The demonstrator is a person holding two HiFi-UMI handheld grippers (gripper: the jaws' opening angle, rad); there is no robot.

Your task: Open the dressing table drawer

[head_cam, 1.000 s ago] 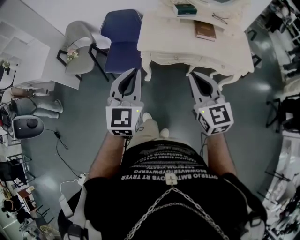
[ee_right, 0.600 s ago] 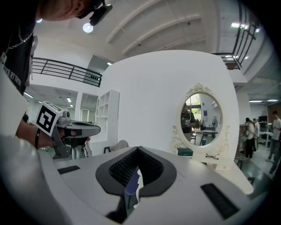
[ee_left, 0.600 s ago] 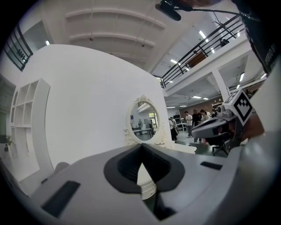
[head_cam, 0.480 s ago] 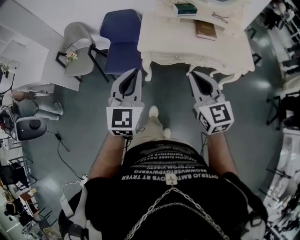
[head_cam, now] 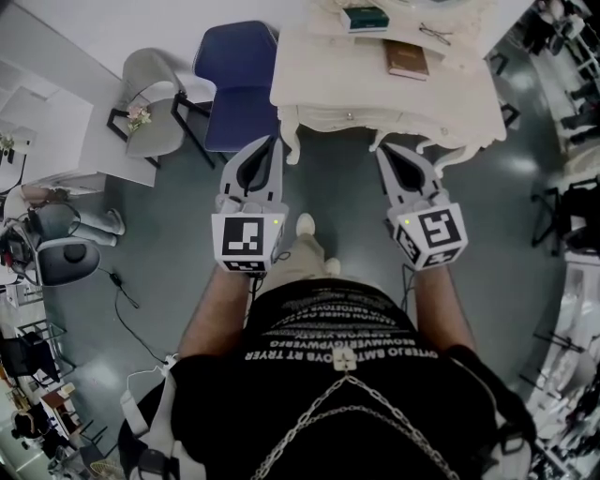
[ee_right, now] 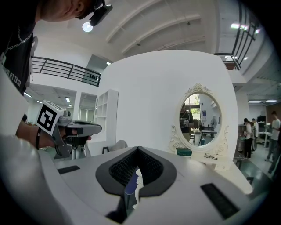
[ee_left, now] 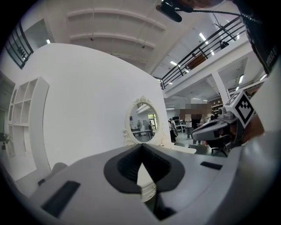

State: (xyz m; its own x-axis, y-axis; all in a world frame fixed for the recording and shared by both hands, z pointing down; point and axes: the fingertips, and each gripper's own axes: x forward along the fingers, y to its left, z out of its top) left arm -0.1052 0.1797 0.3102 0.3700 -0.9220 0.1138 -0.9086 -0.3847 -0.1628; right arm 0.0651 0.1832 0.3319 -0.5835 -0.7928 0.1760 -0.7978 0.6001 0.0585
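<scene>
The cream dressing table [head_cam: 450, 103] stands at the top of the head view, with its drawer front and small knob [head_cam: 350, 116] facing me. My left gripper [head_cam: 275, 141] is held level just short of the table's left front leg, jaws shut and empty. To its right, my right gripper [head_cam: 382, 148] hovers before the table's front edge, also shut with nothing held. In the left gripper view the gripper [ee_left: 141, 147] points at the oval mirror [ee_left: 142, 121]. The right gripper view has the gripper [ee_right: 138, 149] left of the mirror [ee_right: 199, 118].
A blue chair [head_cam: 239, 75] and a grey chair [head_cam: 155, 103] stand left of the table. On the tabletop lie a brown book [head_cam: 406, 58], a green box [head_cam: 366, 17] and glasses [head_cam: 434, 34]. A white table [head_cam: 66, 131] and a floor cable [head_cam: 127, 291] are at the left.
Both grippers keep the same pose, shut. A foot has stepped forward between them, and the table and chairs have drifted slightly up and left in the head view.
</scene>
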